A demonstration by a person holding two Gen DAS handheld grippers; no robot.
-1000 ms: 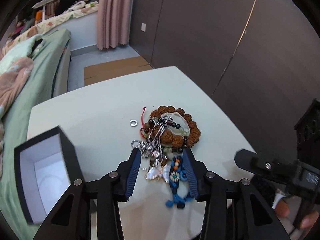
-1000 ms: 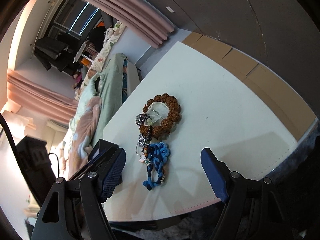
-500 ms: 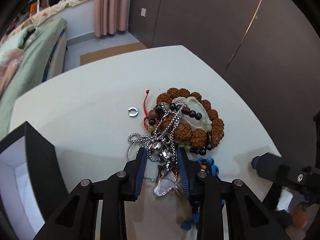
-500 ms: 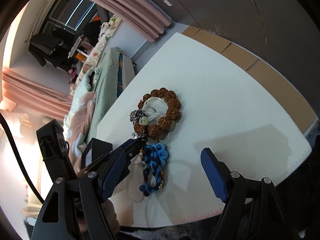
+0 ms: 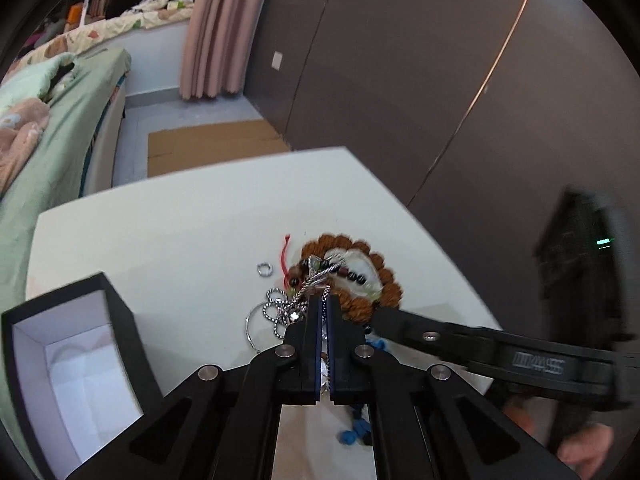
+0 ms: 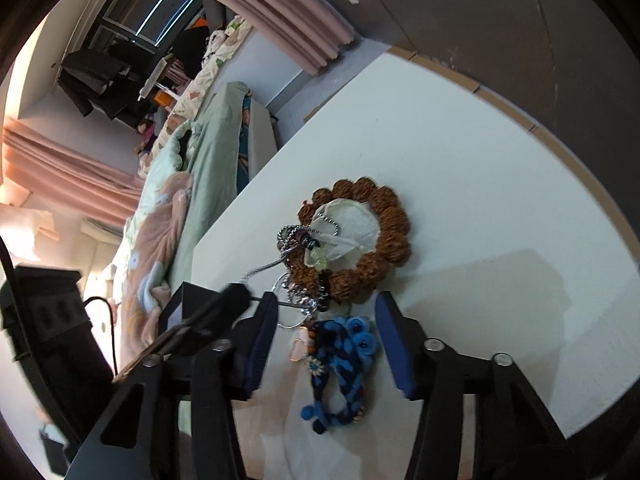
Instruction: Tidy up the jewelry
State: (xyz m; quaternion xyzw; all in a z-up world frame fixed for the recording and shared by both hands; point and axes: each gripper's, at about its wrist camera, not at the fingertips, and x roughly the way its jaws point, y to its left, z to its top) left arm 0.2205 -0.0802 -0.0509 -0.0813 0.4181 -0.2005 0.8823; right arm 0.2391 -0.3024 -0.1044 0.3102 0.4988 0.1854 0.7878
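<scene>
Silver chain necklace (image 5: 298, 306) pinched in closed left gripper (image 5: 323, 300), right gripper (image 6: 326, 344) spread wide around blue braided bracelet (image 6: 344, 364), brown bead bracelet (image 6: 390, 224) at twelve o'clock, black box (image 5: 68, 372) at nine o'clock.

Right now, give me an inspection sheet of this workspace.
Surface: white table, bare apart from the items below.
Job's things: tangled pile with a brown bead bracelet, silver chain and blue braided cord; a small silver ring lies apart; open black box, white inside, looks empty.
Clutter: nothing seen.
Grippers: left tongs shut on the silver chain; right tongs open, straddling the blue braided cord.
Cables: black cable beside the table.
Surroundings: bed, pink curtain, dark wardrobe doors.
</scene>
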